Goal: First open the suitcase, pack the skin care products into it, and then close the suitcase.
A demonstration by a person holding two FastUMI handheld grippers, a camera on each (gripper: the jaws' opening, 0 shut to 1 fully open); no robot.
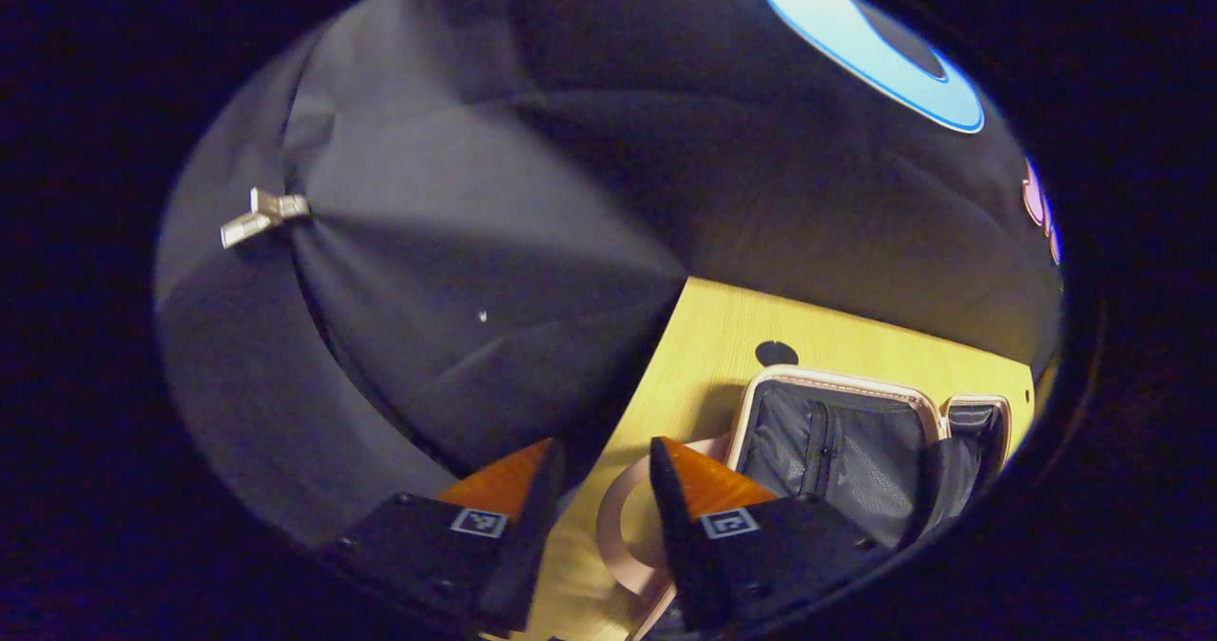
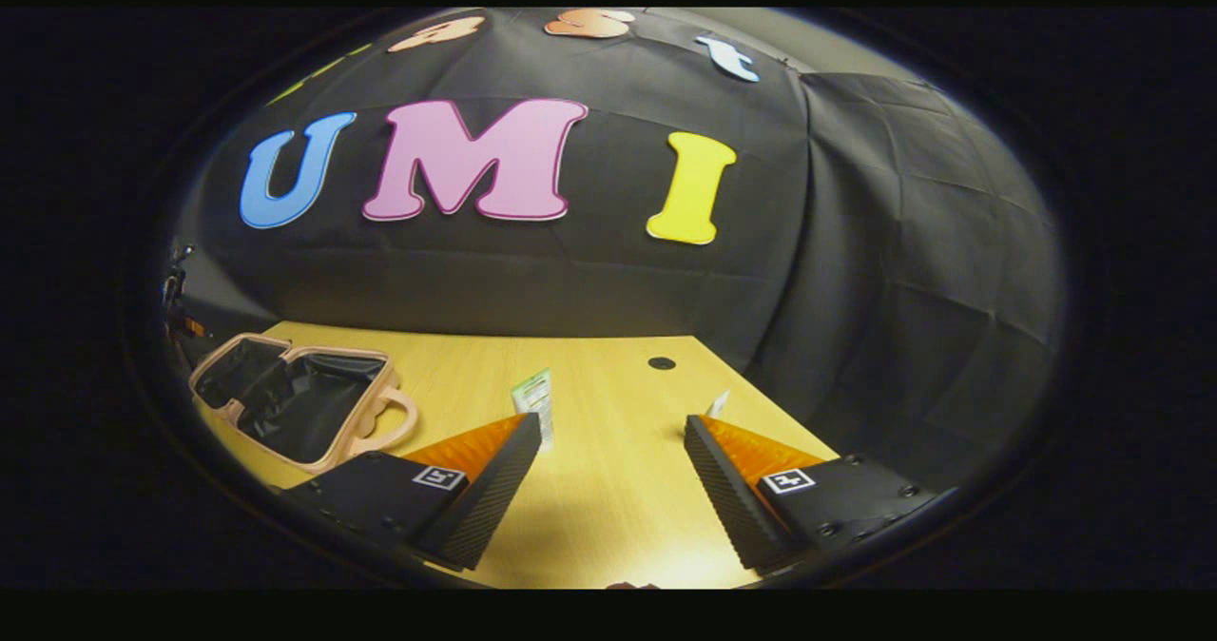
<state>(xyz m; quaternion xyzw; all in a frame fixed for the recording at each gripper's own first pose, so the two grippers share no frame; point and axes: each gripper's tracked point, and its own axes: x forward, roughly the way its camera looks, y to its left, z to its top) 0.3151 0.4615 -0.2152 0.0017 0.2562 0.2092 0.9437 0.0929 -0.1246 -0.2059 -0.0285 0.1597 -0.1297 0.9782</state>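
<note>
The small pink-trimmed suitcase with the dark fabric lining (image 2: 290,398) is lying wide open on the pale wooden table (image 2: 608,498), both halves facing up, so the opening step looks done. As far as I can tell its lining is holding nothing yet, so packing and closing are still ahead.

In the right gripper view, a slim green-and-white tube (image 2: 535,401) is standing upright beside the suitcase, a little way off its handle side. Farther from the suitcase, past that tube, a small white item (image 2: 718,403) is peeking out behind a fingertip; too little of it is showing to name it. The right gripper (image 2: 613,441) is hovering over bare table with its fingers spread wide, gripping nothing, the tube sitting just beyond one tip.

The left gripper view is giving the suitcase up close: a zipped mesh divider inside one half and the round pink handle (image 1: 618,527) curling out toward the camera. The left gripper (image 1: 604,470) is hanging right over that handle, fingers parted and empty.

So the right gripper view is offering the products and the whole case at once; the left gripper view is offering the lining detail, plus a pale clip (image 1: 264,215) pinching the black cloth wall (image 1: 456,242) well above the suitcase.
</note>
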